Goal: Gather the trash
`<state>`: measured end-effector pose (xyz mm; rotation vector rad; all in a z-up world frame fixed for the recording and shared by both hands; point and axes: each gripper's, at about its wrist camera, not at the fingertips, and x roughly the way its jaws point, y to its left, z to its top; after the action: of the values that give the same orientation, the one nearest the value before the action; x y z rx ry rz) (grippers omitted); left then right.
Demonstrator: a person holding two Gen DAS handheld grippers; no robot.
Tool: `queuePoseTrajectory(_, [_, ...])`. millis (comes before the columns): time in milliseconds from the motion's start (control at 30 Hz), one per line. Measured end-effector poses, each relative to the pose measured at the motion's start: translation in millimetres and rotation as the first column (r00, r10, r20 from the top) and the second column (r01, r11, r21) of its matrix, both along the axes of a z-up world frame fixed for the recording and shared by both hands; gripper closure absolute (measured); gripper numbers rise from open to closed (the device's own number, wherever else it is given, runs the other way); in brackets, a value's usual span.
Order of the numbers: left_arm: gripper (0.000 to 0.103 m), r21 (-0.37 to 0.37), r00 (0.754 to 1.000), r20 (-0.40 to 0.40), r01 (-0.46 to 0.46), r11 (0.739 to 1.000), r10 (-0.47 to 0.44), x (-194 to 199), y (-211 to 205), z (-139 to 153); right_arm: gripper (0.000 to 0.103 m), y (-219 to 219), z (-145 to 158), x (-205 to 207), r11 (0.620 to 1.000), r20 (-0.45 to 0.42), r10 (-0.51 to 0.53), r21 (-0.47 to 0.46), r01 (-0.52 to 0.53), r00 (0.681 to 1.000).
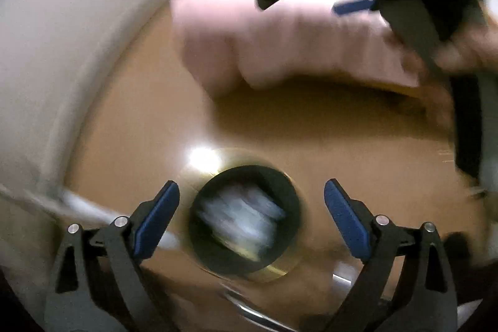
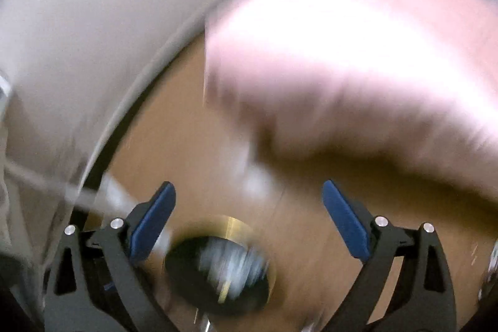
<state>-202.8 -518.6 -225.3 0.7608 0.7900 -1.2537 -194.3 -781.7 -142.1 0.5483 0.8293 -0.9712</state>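
Left wrist view: left tongs [image 1: 251, 218] spread wide, empty, above a brass-ringed tabletop hole [image 1: 246, 220] holding blurred pale trash [image 1: 242, 215]; right tongs [image 2: 249, 220] likewise gape empty, apparently poised for collecting.

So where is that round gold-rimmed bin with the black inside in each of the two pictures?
Left wrist view: the gold-rimmed bin sits low in the middle, between the left gripper's open fingers.
Right wrist view: it lies at the bottom, left of middle, near the right gripper's left-hand finger.
Shared landmark: the blurred pink cloth above the bin on the brown surface.
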Motion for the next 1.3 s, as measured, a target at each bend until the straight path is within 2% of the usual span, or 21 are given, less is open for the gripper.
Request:
queuePoseTrajectory(33, [0.012,-0.073,0.996,0.090,-0.019,0.997,0.026,0.3,8.2,29.4,0.006,8.8,27.3,-0.4,0.993,0.035,-0.017,-0.116,0.021,0.999])
queuePoseTrajectory(67, [0.011,-0.150,0.982,0.170,-0.052,0.987,0.077,5.5,20.2,61.9,0.006,29.3,70.4,1.2,0.953,0.108,-0.023,-0.298,0.055,0.994])
queuePoseTrajectory(133, [0.009,-0.274,0.955,0.233,-0.114,0.955,0.181,21.2,46.7,111.1,0.006,60.7,115.5,14.0,0.892,0.197,0.035,-0.448,0.058,0.980])
queuePoseTrajectory(167, [0.009,-0.312,0.942,0.244,-0.148,0.938,0.229,30.3,59.5,130.8,0.006,77.3,132.5,26.0,0.872,0.224,0.087,-0.489,0.034,0.971])
queuePoseTrajectory(200, [0.008,-0.379,0.916,0.242,-0.214,0.900,0.319,48.4,85.5,162.8,0.006,89.9,143.0,36.8,0.860,0.243,0.132,-0.511,0.011,0.961])
queuePoseTrajectory(267, [0.007,-0.454,0.866,0.230,-0.307,0.836,0.443,72.5,124.5,197.3,0.006,126.4,163.8,71.1,0.829,0.283,0.274,-0.554,-0.076,0.919])
queuePoseTrajectory(300, [0.007,-0.505,0.808,0.229,-0.378,0.776,0.542,91.3,159.2,219.7,0.006,146.7,171.5,91.7,0.812,0.298,0.347,-0.570,-0.126,0.889])
queuePoseTrajectory(367, [0.007,-0.551,0.705,0.250,-0.460,0.696,0.664,112.7,204.0,238.1,0.006,187.0,181.3,134.5,0.780,0.315,0.468,-0.587,-0.218,0.826])
queuePoseTrajectory(400, [0.007,-0.573,0.610,0.264,-0.524,0.630,0.747,129.6,239.9,246.4,0.006,208.9,184.1,157.3,0.761,0.321,0.528,-0.590,-0.271,0.786])
queuePoseTrajectory(433, [0.007,-0.580,0.559,0.265,-0.558,0.594,0.785,139.5,260.2,248.1,0.006,234.9,184.9,184.0,0.737,0.327,0.596,-0.584,-0.339,0.734])
queuePoseTrajectory(467, [0.007,-0.579,0.483,0.265,-0.612,0.538,0.835,155.3,291.2,247.6,0.006,250.0,184.2,199.9,0.724,0.329,0.630,-0.577,-0.378,0.704])
queuePoseTrajectory(533, [0.007,-0.556,0.375,0.260,-0.695,0.455,0.890,179.0,333.8,240.5,0.007,299.1,177.7,240.7,0.672,0.325,0.715,-0.563,-0.480,0.619])
queuePoseTrajectory(633, [0.007,-0.520,0.245,0.224,-0.789,0.328,0.943,212.6,392.4,221.5,0.007,361.1,169.2,273.7,0.585,0.288,0.799,-0.579,-0.569,0.528])
queuePoseTrajectory(700, [0.007,-0.506,0.184,0.194,-0.823,0.259,0.964,229.4,422.7,208.8,0.007,401.9,162.2,290.2,0.515,0.247,0.848,-0.593,-0.619,0.468])
queuePoseTrajectory(733, [0.007,-0.506,0.160,0.170,-0.832,0.226,0.972,233.0,438.8,203.8,0.007,414.8,159.4,296.9,0.501,0.236,0.856,-0.599,-0.624,0.461])
queuePoseTrajectory(800, [0.007,-0.509,0.131,0.142,-0.840,0.186,0.981,239.9,453.7,196.1,0.007,429.7,157.5,301.2,0.508,0.237,0.851,-0.596,-0.622,0.468])
queuePoseTrajectory(967, [0.007,-0.494,0.101,0.113,-0.857,0.144,0.988,253.9,465.5,189.1,0.007,428.5,143.1,306.5,0.544,0.231,0.828,-0.556,-0.629,0.511])
queuePoseTrajectory(1033, [0.007,-0.479,0.073,0.096,-0.871,0.111,0.993,253.5,469.8,182.3,0.006,424.7,134.6,304.5,0.557,0.231,0.820,-0.535,-0.635,0.524])
queuePoseTrajectory(1100, [0.007,-0.491,0.061,0.073,-0.867,0.089,0.995,252.4,472.7,180.5,0.007,428.2,131.0,314.9,0.566,0.216,0.815,-0.492,-0.661,0.538])
queuePoseTrajectory(1200, [0.007,-0.507,0.055,0.067,-0.858,0.081,0.996,249.0,478.3,180.2,0.007,431.0,128.9,315.0,0.532,0.203,0.839,-0.499,-0.685,0.504])
queuePoseTrajectory(1300, [0.006,-0.532,0.055,0.074,-0.843,0.086,0.996,241.8,475.4,182.1,0.006,430.9,129.2,316.8,0.535,0.191,0.836,-0.490,-0.688,0.514])
